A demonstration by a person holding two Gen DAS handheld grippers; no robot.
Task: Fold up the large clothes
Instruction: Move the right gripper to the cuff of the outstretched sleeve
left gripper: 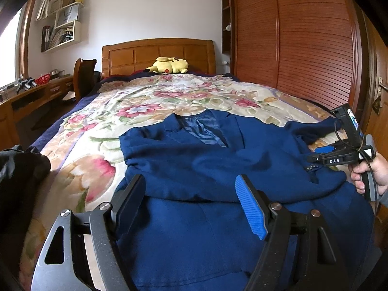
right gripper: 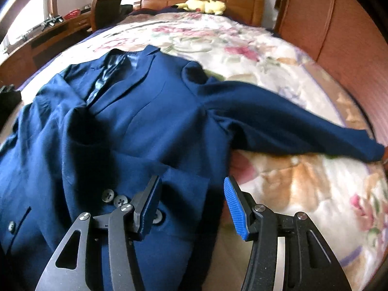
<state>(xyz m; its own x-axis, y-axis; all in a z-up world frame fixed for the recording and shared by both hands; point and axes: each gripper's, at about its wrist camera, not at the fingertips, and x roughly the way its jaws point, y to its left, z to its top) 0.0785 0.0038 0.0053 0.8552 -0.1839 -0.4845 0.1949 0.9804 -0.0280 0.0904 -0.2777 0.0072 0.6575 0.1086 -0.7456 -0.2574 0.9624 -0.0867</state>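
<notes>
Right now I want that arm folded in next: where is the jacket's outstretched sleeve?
In the right wrist view, the sleeve stretches rightward from the blue jacket across the floral bedspread.

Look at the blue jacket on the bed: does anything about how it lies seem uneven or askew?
Yes. The navy blue suit jacket lies lopsided: one sleeve is folded across its front, while the other sleeve sprawls sideways over the floral bedspread.

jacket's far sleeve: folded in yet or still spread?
Spread. The jacket's far sleeve lies stretched out sideways across the floral bedspread.
</notes>
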